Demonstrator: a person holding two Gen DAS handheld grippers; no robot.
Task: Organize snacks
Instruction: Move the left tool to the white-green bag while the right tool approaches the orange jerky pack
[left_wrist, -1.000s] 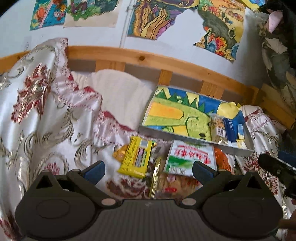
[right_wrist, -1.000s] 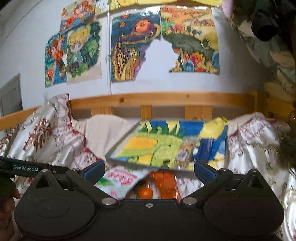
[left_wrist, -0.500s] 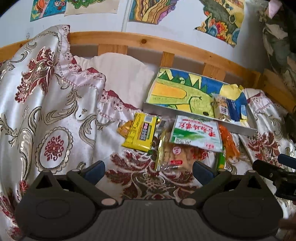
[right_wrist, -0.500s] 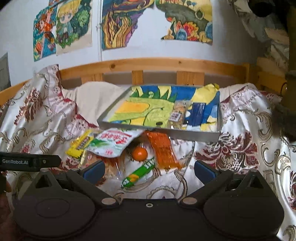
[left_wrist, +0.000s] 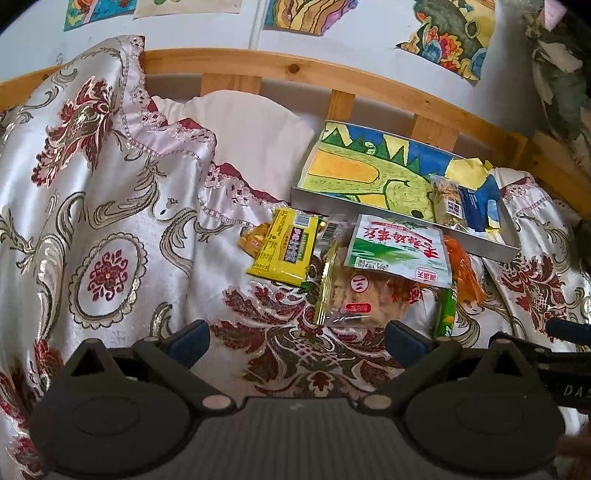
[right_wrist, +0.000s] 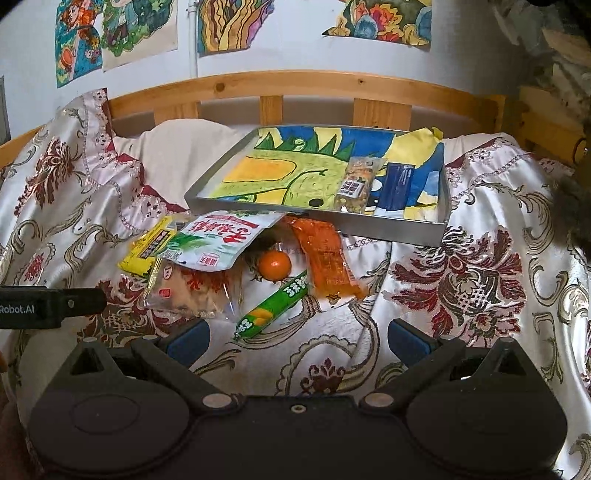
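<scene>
A pile of snacks lies on a patterned bedspread: a yellow packet (left_wrist: 286, 251) (right_wrist: 147, 249), a green-and-white bag (left_wrist: 399, 245) (right_wrist: 218, 240), a clear pack of crackers (left_wrist: 354, 299) (right_wrist: 188, 291), an orange packet (right_wrist: 327, 258), a small orange fruit (right_wrist: 274, 264) and a green sausage stick (right_wrist: 271, 308). Behind them a grey tray (left_wrist: 480, 245) (right_wrist: 391, 229) with a drawing holds a clear snack bag (right_wrist: 356, 184) and a blue packet (right_wrist: 397, 188). My left gripper (left_wrist: 297, 338) and right gripper (right_wrist: 298, 338) hover open in front of the pile, holding nothing.
A wooden bed rail (left_wrist: 332, 77) (right_wrist: 295, 86) runs behind the tray, with drawings taped to the wall above. A white pillow (left_wrist: 255, 133) lies left of the tray. Folded bedspread (left_wrist: 92, 166) rises at the left. Each gripper's body shows at the other view's edge.
Both grippers have drawn back and tilted down, so the snack pile sits farther ahead and more bedspread shows in front. The snacks and tray have not moved.
</scene>
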